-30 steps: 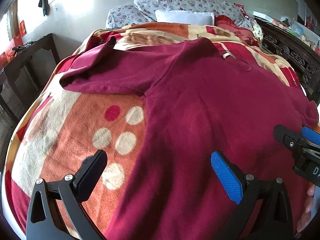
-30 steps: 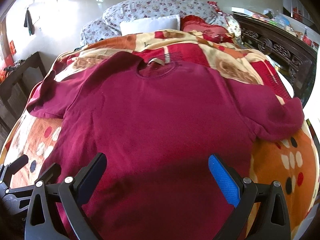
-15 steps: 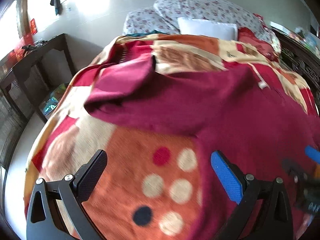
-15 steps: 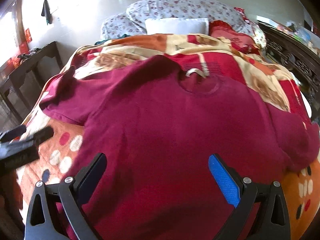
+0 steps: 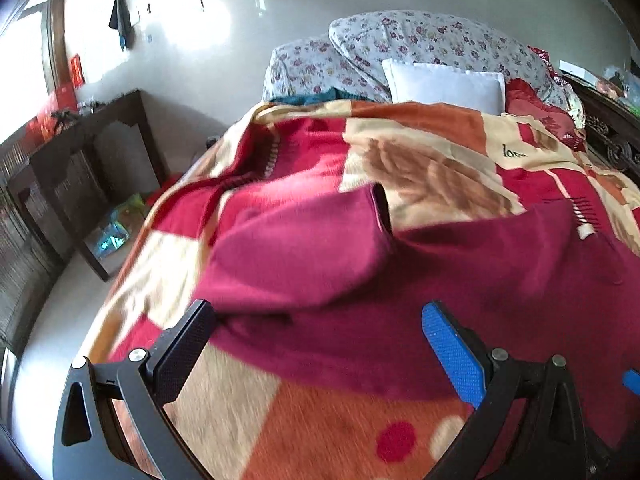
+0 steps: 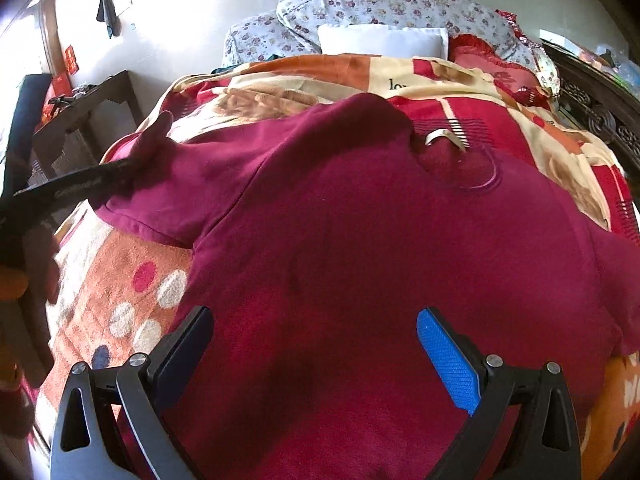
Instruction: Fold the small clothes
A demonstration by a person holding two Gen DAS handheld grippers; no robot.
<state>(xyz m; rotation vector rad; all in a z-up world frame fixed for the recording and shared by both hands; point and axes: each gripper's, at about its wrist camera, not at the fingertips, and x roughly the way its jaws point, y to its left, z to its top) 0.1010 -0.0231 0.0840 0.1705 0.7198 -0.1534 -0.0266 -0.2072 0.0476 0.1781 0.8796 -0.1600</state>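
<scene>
A maroon T-shirt lies spread flat on a patterned blanket, neck hole toward the pillows. In the left wrist view its left sleeve lies just ahead of my left gripper, which is open and empty, hovering near the sleeve's lower edge. My right gripper is open and empty above the shirt's lower body. The left gripper also shows in the right wrist view, blurred, beside the sleeve.
Floral pillows and a white pillow lie at the bed's head. A dark wooden side table stands left of the bed. A dark carved headboard runs along the right.
My left gripper has moved left and forward from the shirt's hem toward the left sleeve. My right gripper has shifted left over the shirt body. Both have stayed open.
</scene>
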